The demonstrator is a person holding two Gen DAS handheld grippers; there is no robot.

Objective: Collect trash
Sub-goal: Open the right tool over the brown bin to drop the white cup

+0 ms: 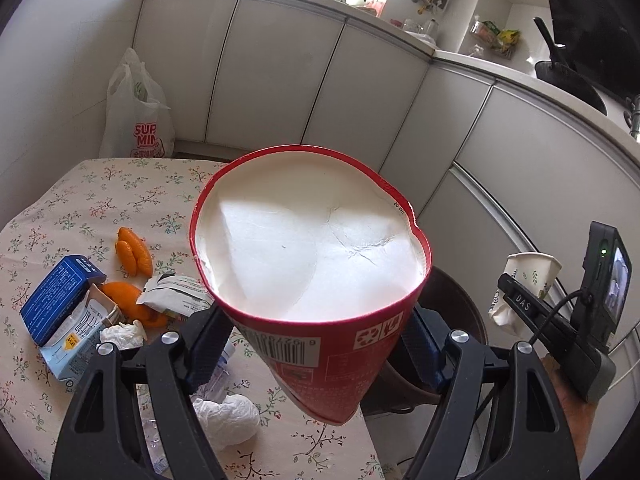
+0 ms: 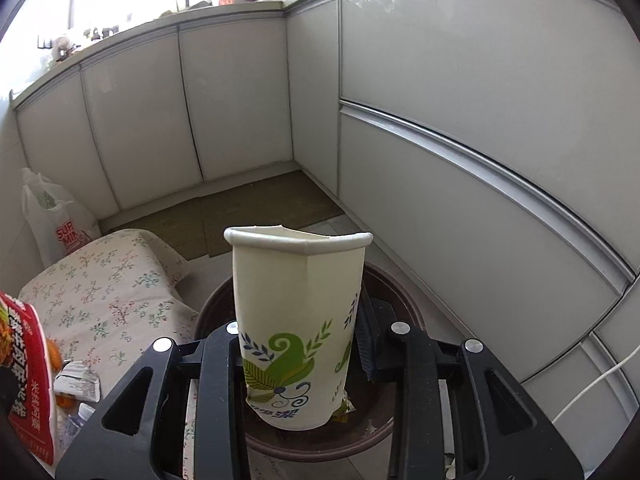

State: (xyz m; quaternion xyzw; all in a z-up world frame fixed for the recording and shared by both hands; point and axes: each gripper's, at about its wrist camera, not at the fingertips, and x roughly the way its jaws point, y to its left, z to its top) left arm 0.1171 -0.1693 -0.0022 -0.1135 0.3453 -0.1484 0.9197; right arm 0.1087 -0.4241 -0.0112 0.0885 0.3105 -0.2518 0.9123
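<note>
My left gripper [image 1: 316, 344] is shut on a big red noodle cup [image 1: 312, 248], squashed out of round, white inside and empty; it hangs over the right edge of the flowered table [image 1: 80, 200]. The same red cup [image 2: 24, 368] shows at the left edge of the right wrist view. My right gripper [image 2: 300, 352] is shut on a dented white paper cup [image 2: 298, 320] with green leaf print, held upright over a dark round bin [image 2: 384, 292] on the floor. That paper cup [image 1: 524, 280] and the right gripper's body appear at the right of the left wrist view.
On the table lie a blue box [image 1: 56, 296], a milk carton [image 1: 80, 340], orange peel [image 1: 134, 256], torn wrappers [image 1: 176, 292], crumpled tissues [image 1: 228, 420] and a plastic bottle [image 1: 218, 376]. A white shopping bag [image 1: 136, 116] stands by the grey cabinets [image 1: 280, 76]. A floor mat [image 2: 248, 208] lies in the corner.
</note>
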